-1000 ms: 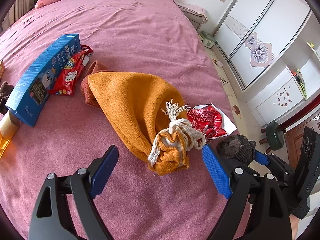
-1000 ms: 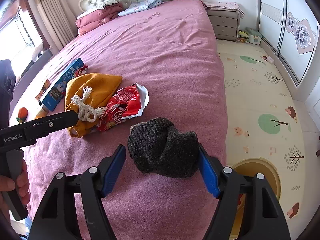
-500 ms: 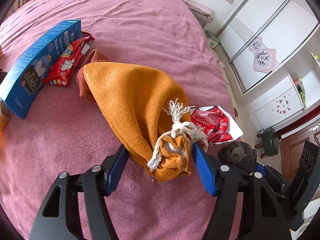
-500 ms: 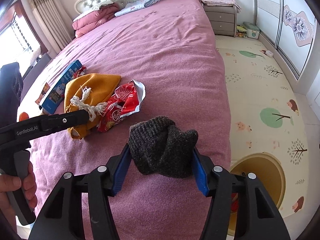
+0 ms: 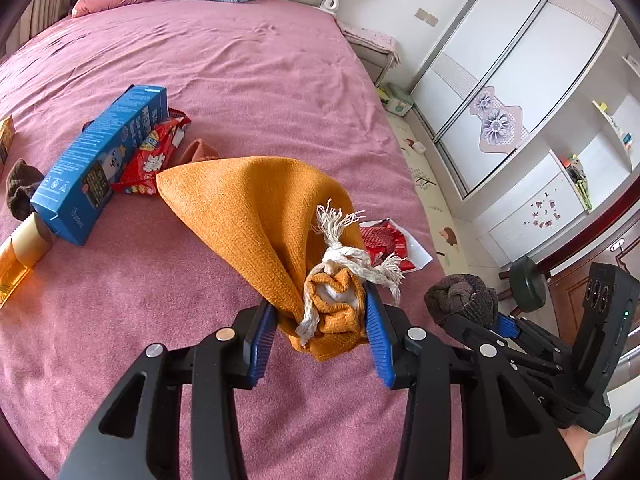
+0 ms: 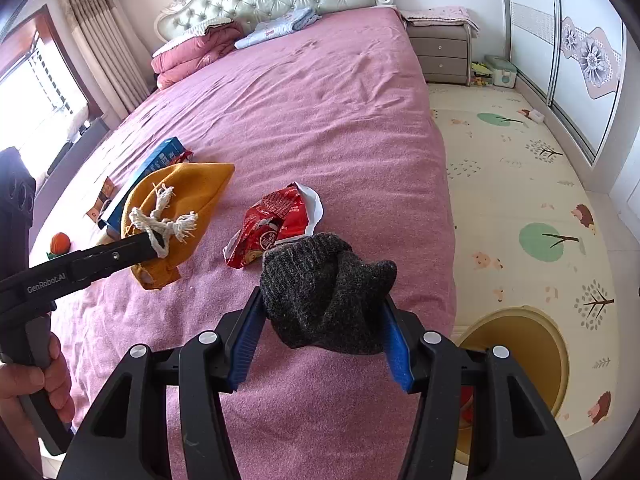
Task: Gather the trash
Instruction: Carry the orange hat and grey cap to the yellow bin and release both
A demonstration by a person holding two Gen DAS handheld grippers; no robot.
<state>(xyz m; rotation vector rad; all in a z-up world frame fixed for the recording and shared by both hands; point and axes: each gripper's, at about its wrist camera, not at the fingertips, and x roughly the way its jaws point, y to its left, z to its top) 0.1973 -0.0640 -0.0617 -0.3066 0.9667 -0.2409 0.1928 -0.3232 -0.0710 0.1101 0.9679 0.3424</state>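
My left gripper (image 5: 320, 328) is shut on the tied end of an orange knit hat (image 5: 256, 208) with a white cord, and holds it lifted off the pink bed; it also shows in the right wrist view (image 6: 176, 196). My right gripper (image 6: 320, 332) is shut on a dark grey knit hat (image 6: 324, 292), held above the bed's right edge; the hat shows in the left wrist view (image 5: 460, 300). A red snack wrapper (image 6: 276, 228) lies on the bed between the two hats.
A blue box (image 5: 100, 160), another red snack packet (image 5: 152, 156), a brown sock (image 5: 20, 188) and an amber bottle (image 5: 16, 256) lie at the left. A yellow bin (image 6: 516, 356) stands on the floor by the bed. Folded bedding (image 6: 196, 56) lies at the headboard.
Both grippers closed from open: the left on the orange hat's tied end, the right on the grey hat. Both hats are now lifted a little off the bed.
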